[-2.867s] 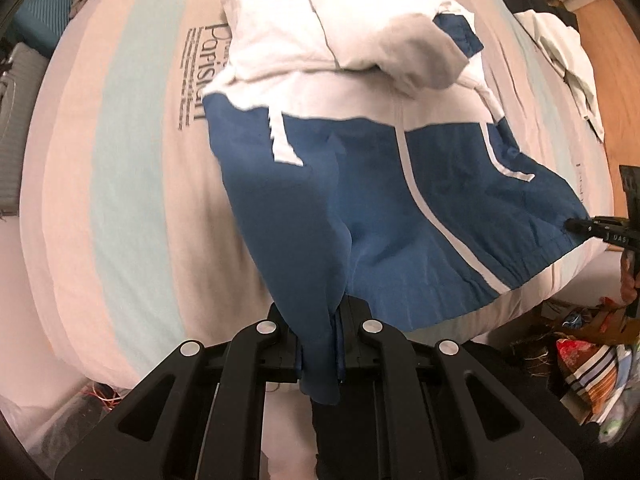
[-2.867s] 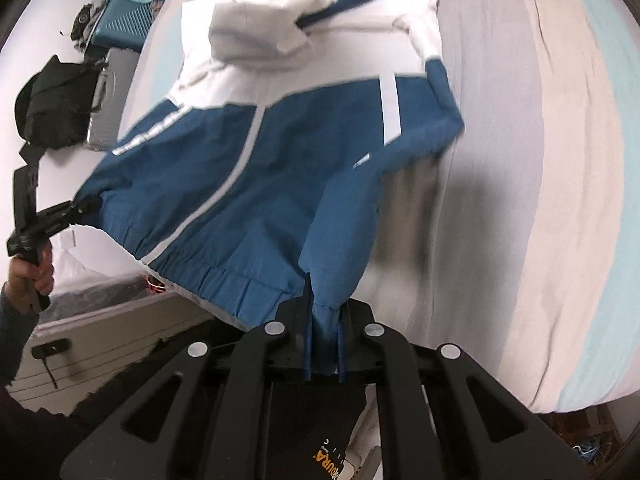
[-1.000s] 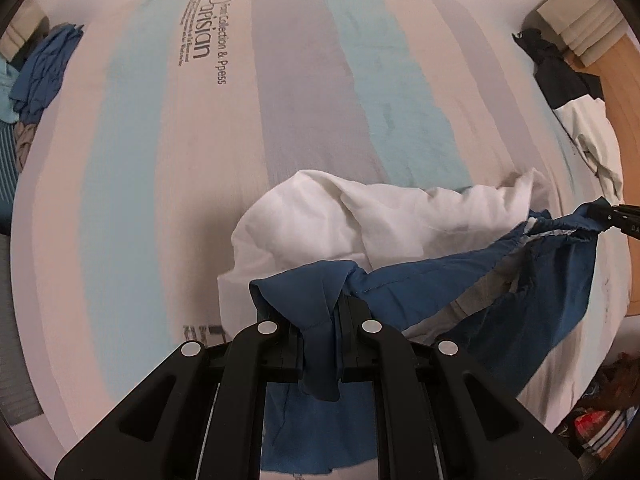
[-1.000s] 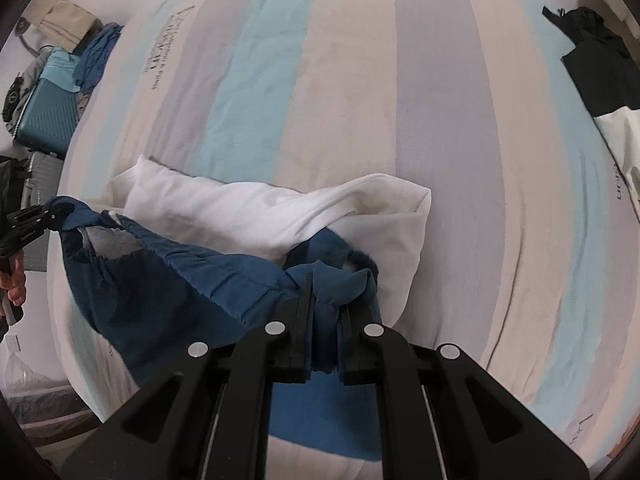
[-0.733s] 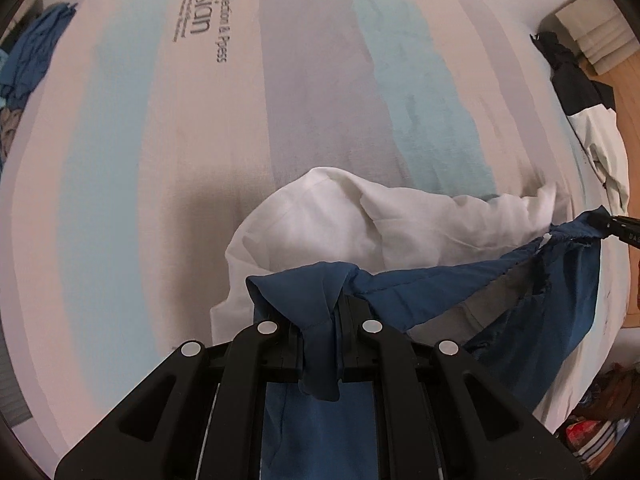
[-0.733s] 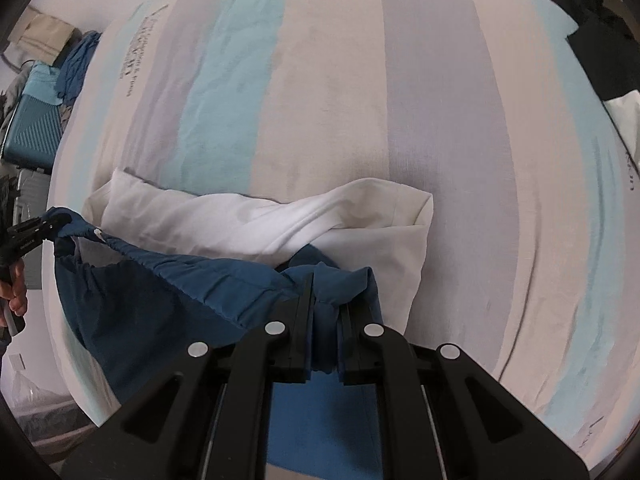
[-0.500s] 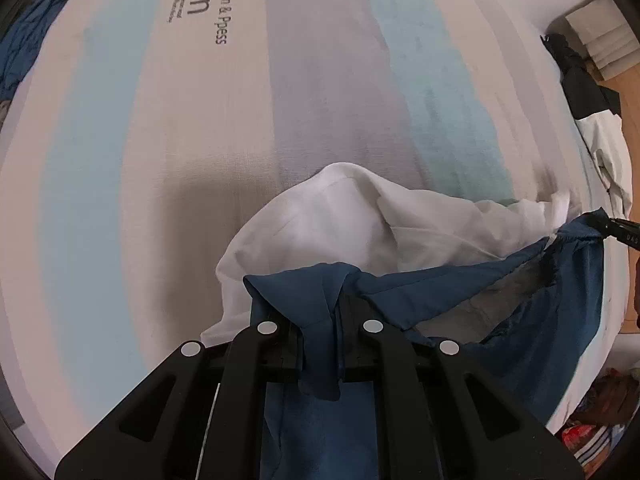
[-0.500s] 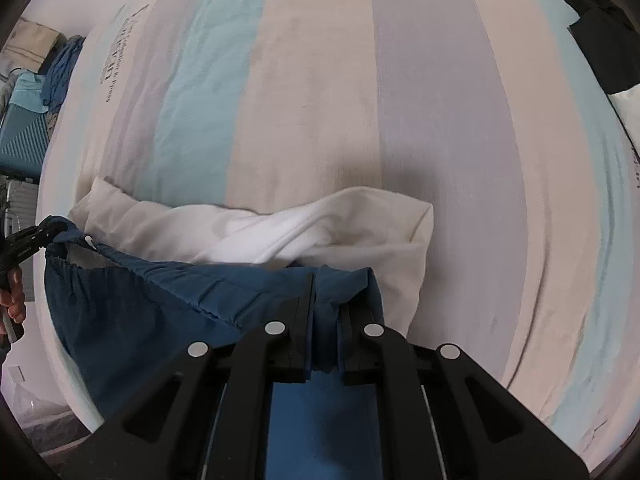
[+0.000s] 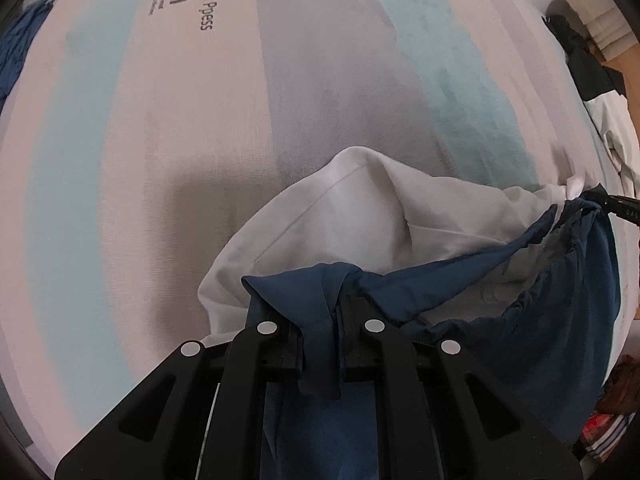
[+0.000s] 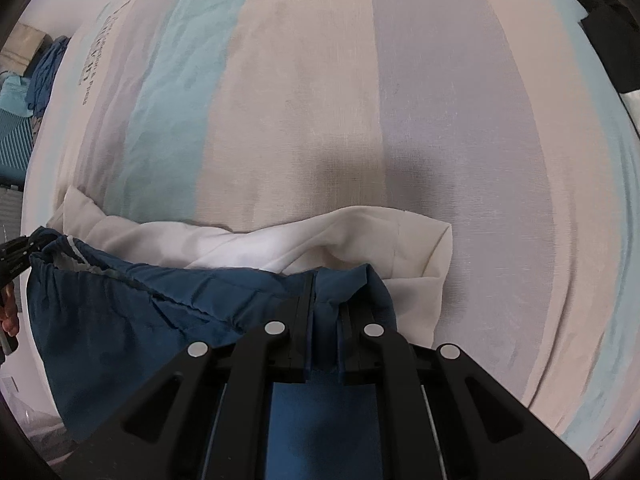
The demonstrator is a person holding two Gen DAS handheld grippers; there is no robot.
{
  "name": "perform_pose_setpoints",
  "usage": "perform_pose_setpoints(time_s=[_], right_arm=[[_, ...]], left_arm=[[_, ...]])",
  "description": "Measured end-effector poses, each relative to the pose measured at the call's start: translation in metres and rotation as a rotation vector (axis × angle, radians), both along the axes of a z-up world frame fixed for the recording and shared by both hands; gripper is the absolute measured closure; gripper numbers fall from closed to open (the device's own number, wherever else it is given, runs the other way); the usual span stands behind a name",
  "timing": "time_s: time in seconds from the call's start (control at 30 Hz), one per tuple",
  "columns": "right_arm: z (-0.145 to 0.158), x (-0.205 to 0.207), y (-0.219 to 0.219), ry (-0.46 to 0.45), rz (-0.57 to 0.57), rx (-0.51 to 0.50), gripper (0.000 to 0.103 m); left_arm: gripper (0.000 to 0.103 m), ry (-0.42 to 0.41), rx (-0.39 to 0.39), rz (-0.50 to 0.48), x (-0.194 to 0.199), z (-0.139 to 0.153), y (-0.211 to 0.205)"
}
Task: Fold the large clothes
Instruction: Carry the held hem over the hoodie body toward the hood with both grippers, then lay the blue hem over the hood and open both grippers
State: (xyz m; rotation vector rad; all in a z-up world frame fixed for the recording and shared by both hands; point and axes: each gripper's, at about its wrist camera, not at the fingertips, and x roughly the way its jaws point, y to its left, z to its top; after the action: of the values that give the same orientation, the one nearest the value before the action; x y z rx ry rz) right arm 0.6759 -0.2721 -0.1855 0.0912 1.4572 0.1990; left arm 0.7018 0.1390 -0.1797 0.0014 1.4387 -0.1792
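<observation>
A blue and white jacket lies doubled over on the striped bed sheet (image 9: 140, 140). Its white upper part (image 9: 340, 216) rests on the sheet, and the blue hem (image 9: 460, 292) is stretched above it between both grippers. My left gripper (image 9: 322, 312) points down and is shut on one blue hem corner. At the far right edge of that view, the right gripper's tip (image 9: 616, 206) pinches the other corner. In the right wrist view, my right gripper (image 10: 326, 292) is shut on blue jacket cloth (image 10: 140, 320) over the white part (image 10: 280, 248). The left gripper (image 10: 16, 252) shows at the left edge.
Dark and white clothes (image 9: 588, 68) lie at the bed's right side, and a blue garment (image 9: 16, 48) at its far left. A teal suitcase (image 10: 12, 120) stands beyond the bed. A black garment (image 10: 608, 20) lies at the upper right. The sheet (image 10: 440, 120) spreads wide beyond the jacket.
Both grippers have carried the blue hem up over the white part and sunk toward the bed. The sheet looms larger, and the hem sags closer to the white cloth.
</observation>
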Motion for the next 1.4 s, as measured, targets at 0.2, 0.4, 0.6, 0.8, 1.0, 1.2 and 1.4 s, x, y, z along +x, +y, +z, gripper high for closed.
perform_pose_setpoints(time_s=[0.2, 0.4, 0.6, 0.8, 1.0, 1.2, 1.4], right_arm=[[0.003, -0.006, 0.009, -0.051, 0.012, -0.056, 0.095], [0.025, -0.023, 0.020, -0.146, 0.061, -0.130, 0.088], [0.045, -0.041, 0.015, -0.186, 0.052, -0.102, 0.057], [0.071, -0.069, 0.013, -0.219, 0.048, -0.041, 0.020], [0.094, -0.096, 0.017, -0.264, 0.064, -0.018, 0.017], [0.095, -0.134, 0.035, -0.257, 0.065, 0.020, 0.017], [0.079, -0.164, 0.065, -0.253, 0.064, 0.072, 0.017]], left_arm=[[0.089, 0.006, -0.010, 0.024, -0.004, 0.003, 0.005], [0.073, -0.062, 0.032, -0.010, -0.020, 0.035, -0.007], [0.031, -0.156, 0.062, -0.010, -0.039, 0.069, -0.017], [0.019, -0.206, 0.071, -0.006, -0.059, 0.096, -0.030], [0.018, -0.232, 0.065, -0.017, -0.090, 0.110, -0.046], [0.010, -0.255, -0.001, 0.013, -0.119, 0.111, -0.069], [0.010, -0.270, -0.068, 0.028, -0.135, 0.094, -0.108]])
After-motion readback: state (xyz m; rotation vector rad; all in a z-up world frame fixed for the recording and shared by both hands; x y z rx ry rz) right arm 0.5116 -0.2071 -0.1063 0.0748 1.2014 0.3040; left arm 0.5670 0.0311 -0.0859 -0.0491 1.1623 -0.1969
